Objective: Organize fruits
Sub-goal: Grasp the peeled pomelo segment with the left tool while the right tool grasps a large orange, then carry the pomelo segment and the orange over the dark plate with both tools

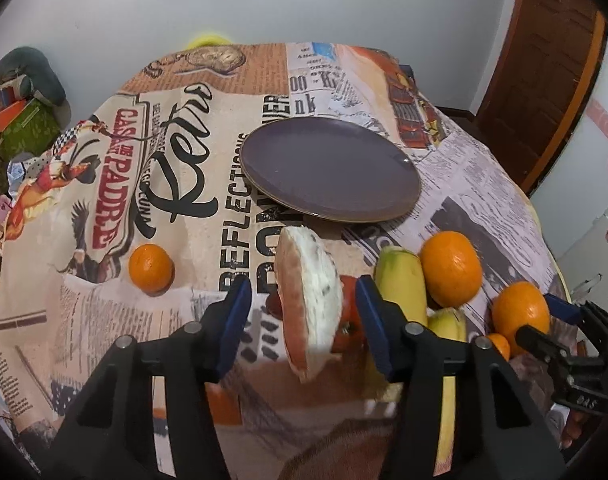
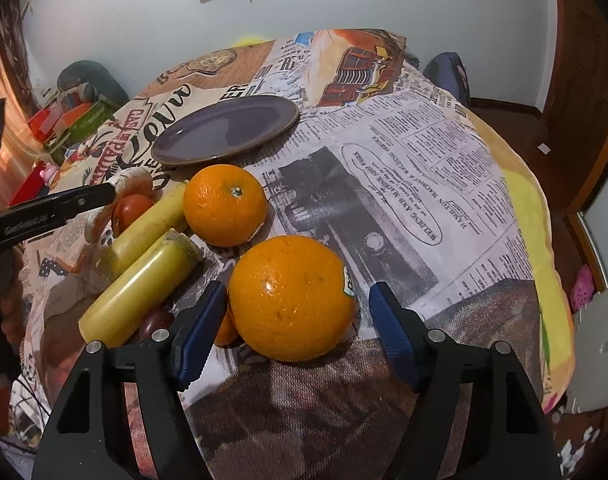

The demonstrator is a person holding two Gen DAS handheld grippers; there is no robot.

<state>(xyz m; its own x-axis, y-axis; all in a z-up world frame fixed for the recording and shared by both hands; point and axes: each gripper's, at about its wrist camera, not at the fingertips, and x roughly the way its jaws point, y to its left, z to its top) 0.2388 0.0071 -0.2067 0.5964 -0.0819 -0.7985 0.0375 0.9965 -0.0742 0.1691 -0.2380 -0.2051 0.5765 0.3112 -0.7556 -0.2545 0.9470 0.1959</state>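
Observation:
In the left wrist view my left gripper (image 1: pixel 304 320) is open, its blue pads either side of a pink-skinned, white-fleshed fruit half (image 1: pixel 310 304) without touching it. A tomato (image 1: pixel 350 316) lies behind that half. A purple plate (image 1: pixel 330 168) sits beyond, bare. A small orange (image 1: pixel 151 269) lies alone at the left. Two bananas (image 1: pixel 404 284) and an orange (image 1: pixel 450 268) lie to the right. In the right wrist view my right gripper (image 2: pixel 297 320) is open around a large orange (image 2: pixel 291 298); a second orange (image 2: pixel 225 204) and the bananas (image 2: pixel 139 288) lie to its left.
The table (image 2: pixel 444 160) has a printed newspaper-pattern cloth. A small dark fruit (image 2: pixel 155 322) and a small orange (image 2: pixel 225 330) lie by the right gripper's left finger. Boxes and clutter (image 1: pixel 19 128) stand off the table's left side. A wooden door (image 1: pixel 544 72) is at the right.

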